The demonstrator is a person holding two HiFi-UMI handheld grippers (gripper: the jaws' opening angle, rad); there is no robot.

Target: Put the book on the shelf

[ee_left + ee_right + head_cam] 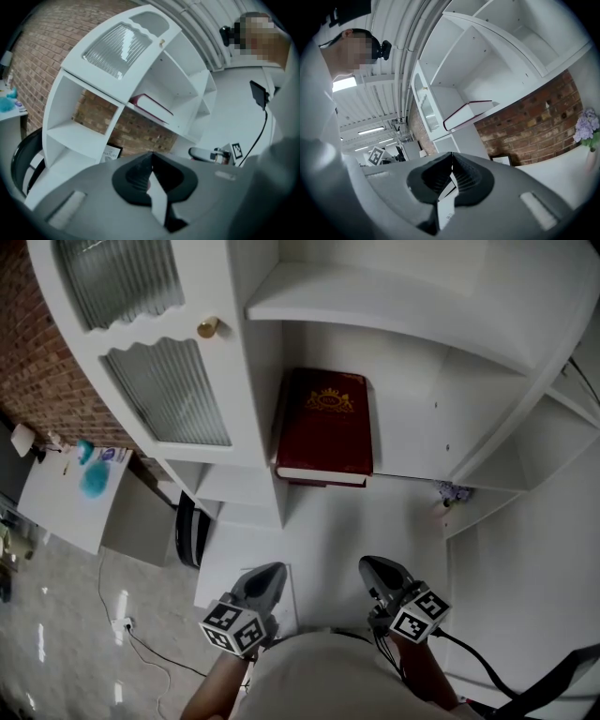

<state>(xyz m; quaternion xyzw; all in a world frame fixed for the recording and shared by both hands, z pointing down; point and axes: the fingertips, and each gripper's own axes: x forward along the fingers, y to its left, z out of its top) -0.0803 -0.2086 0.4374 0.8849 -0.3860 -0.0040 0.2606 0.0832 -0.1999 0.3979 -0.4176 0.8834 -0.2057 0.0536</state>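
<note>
The dark red book (323,427) lies flat, gold-crested cover up, in an open compartment of the white shelf (412,390), its page edges facing the near side. It sits against the compartment's left wall, just right of the ribbed glass door (169,395) with its brass knob (207,328). Well short of it, close to the person's body, the left gripper (271,571) and right gripper (376,567) hang side by side, each with its jaws pressed together on nothing. A small purple flower sprig (455,491) sits at the shelf's right.
</note>
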